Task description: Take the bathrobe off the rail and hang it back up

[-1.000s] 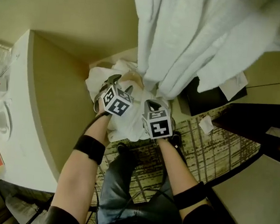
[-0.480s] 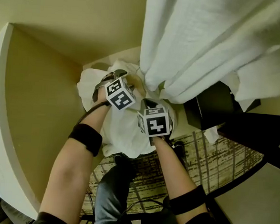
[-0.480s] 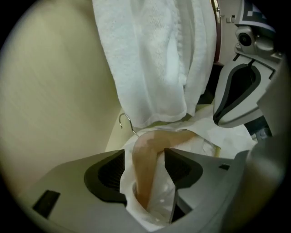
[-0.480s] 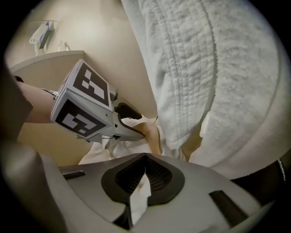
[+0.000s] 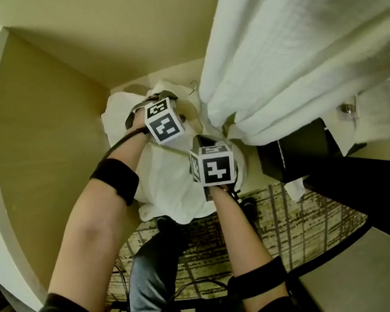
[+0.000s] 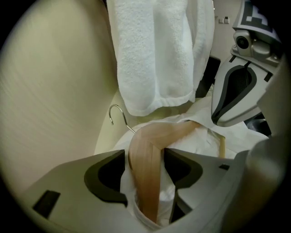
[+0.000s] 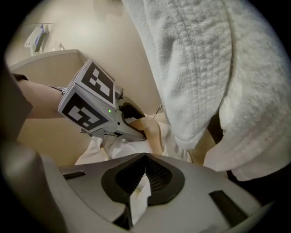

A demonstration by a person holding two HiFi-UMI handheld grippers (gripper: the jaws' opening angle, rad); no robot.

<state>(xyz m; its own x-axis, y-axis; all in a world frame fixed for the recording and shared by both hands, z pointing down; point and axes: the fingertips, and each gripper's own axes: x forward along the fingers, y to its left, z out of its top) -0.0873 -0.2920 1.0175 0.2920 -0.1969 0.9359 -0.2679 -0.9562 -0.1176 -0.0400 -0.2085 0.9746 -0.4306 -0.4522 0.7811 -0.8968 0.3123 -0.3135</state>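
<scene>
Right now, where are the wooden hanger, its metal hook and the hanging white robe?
wooden hanger (image 6: 148,164): left gripper view, its near arm.
metal hook (image 6: 117,106): left gripper view, top of its curve.
hanging white robe (image 5: 301,59): head view, its middle folds.

Grey left claw (image 6: 145,175) and right claw (image 7: 144,179) carry black-and-white marker cubes (image 5: 163,120); black armbands (image 5: 115,180) on forearms.

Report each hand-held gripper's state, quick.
Left hand-held gripper: closed on the wooden hanger.
Right hand-held gripper: closed, pinching a fold of white fabric.
</scene>
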